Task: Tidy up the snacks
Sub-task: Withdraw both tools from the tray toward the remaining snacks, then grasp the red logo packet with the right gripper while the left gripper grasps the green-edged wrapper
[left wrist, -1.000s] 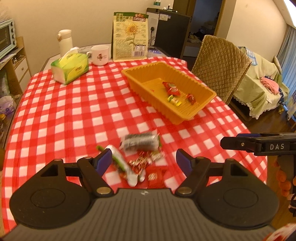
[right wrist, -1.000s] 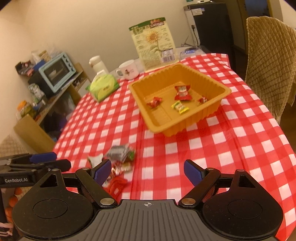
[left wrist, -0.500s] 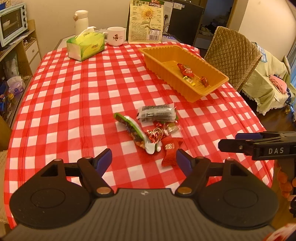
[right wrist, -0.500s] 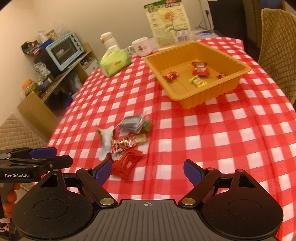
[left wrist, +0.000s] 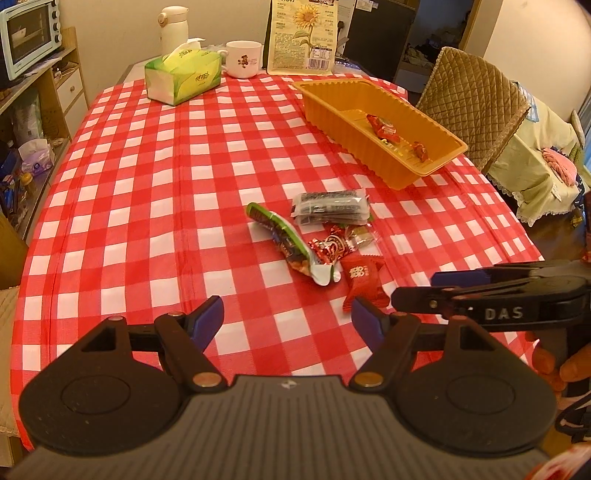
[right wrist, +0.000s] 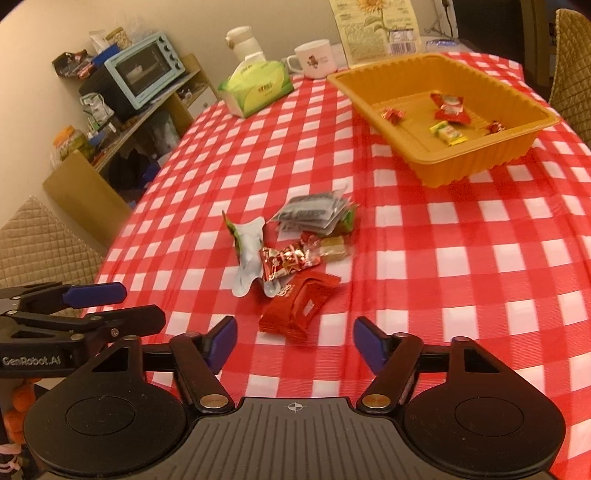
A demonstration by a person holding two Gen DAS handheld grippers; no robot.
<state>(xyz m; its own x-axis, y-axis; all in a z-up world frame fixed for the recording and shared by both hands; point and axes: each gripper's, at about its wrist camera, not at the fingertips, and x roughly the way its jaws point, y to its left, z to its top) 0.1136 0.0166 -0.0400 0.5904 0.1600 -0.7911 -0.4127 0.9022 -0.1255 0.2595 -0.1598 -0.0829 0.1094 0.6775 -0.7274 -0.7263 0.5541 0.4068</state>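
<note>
A small pile of snacks lies on the red checked tablecloth: a red packet (left wrist: 364, 282) (right wrist: 301, 304), a shiny red candy (left wrist: 328, 247) (right wrist: 286, 258), a green and white wrapper (left wrist: 286, 242) (right wrist: 247, 254) and a grey packet (left wrist: 330, 208) (right wrist: 314, 214). An orange tray (left wrist: 347, 122) (right wrist: 461, 166) further back holds several candies. My left gripper (left wrist: 287, 319) is open and empty, near the table's front edge. My right gripper (right wrist: 293, 341) is open and empty, just short of the red packet.
A green tissue box (left wrist: 183, 75), a white mug (left wrist: 243, 59), a white flask (left wrist: 173, 26) and a sunflower seed bag (left wrist: 304, 35) stand at the far end. A quilted chair (left wrist: 476, 107) is at the right. Shelves with a toaster oven (right wrist: 144, 75) are at the left.
Both grippers have pulled back and risen from the table, so the snack pile and tray look farther off. Both stay open. Nothing on the table has moved.
</note>
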